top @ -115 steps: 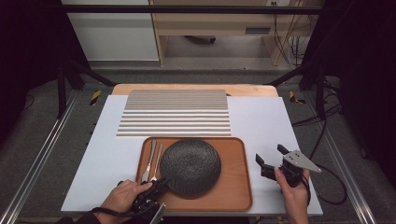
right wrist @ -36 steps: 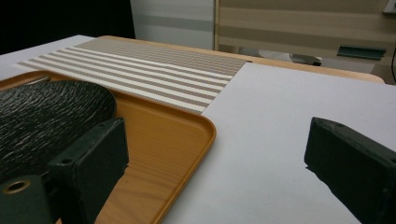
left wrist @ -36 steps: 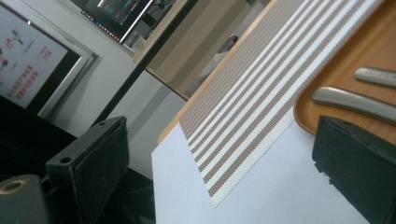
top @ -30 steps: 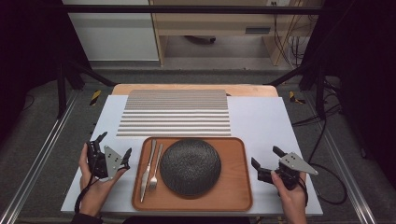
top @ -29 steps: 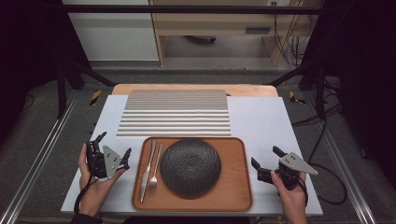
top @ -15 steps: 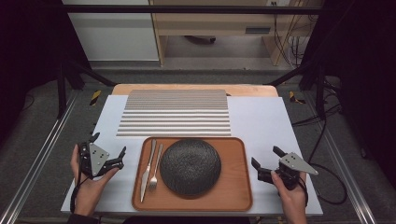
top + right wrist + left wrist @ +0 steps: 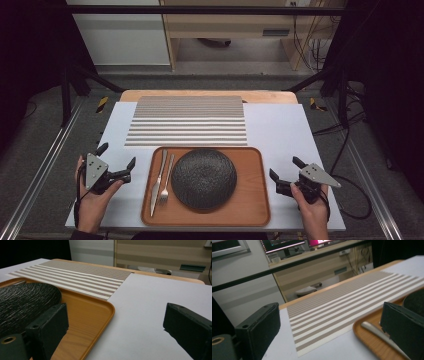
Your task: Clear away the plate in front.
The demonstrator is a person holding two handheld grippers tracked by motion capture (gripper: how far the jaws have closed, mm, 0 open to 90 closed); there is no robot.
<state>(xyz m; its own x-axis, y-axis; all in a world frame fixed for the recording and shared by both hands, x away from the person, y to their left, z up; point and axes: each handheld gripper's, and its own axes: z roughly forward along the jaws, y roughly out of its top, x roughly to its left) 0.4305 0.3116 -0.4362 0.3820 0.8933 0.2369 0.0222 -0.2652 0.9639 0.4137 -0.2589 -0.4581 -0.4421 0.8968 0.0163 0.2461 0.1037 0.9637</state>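
Both grippers idle, jaws spread, flanking the tray point(image 7: 250, 210).

Left gripper point(image 7: 117, 162) holds nothing; knife point(image 7: 158, 181) & fork point(image 7: 167, 180) lie just past its right jaw. Right gripper point(image 7: 283, 174) holds nothing, w/ plate point(image 7: 204, 178) beyond its left jaw. Best approach low over the tray rim; bare worktop point(image 7: 280, 130) & placemat point(image 7: 187, 121) ahead give room.

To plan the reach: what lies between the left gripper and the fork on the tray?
In the high view, between the left gripper and the fork: bare table, the tray rim, then the knife.
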